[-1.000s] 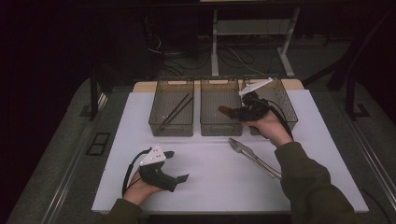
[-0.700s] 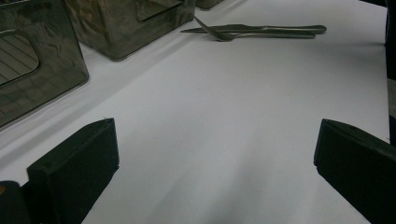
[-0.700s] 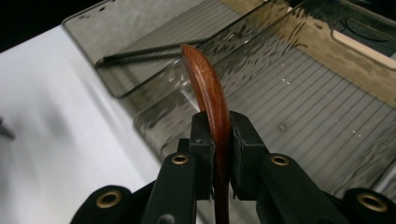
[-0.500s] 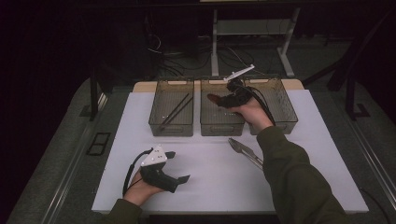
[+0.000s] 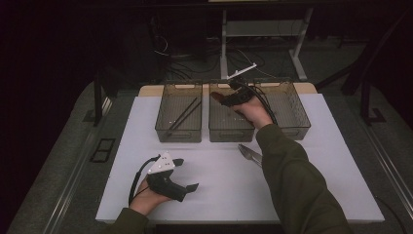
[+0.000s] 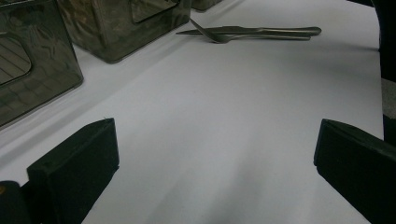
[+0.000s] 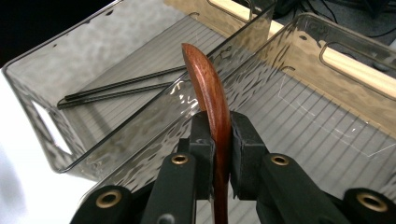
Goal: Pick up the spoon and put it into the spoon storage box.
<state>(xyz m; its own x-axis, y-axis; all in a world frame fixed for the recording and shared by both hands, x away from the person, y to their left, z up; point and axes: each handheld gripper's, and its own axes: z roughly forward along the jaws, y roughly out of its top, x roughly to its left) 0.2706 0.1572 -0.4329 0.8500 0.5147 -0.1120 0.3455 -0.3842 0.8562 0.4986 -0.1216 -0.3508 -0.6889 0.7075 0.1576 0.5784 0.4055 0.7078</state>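
A white mat [image 5: 219, 180] covered most of the grey table [image 5: 73, 161]. Along the mat's far edge stood clear smoky bins. The left bin [image 5: 178, 130] sat towards the far left corner, with two black chopsticks [image 5: 184, 116] lying slantwise and side by side on its ribbed floor. The right bin [image 5: 292, 109] sat towards the far right corner. A pale wooden board [image 5: 151, 90] showed just behind the bins. A metal fork [image 5: 250, 153] lay near the mat's middle, touching a second metal utensil [image 6: 275, 31] alongside it. Beyond the table's far edge, cables [image 5: 195, 63] trailed over the dark floor beside a white frame leg [image 5: 224, 44].
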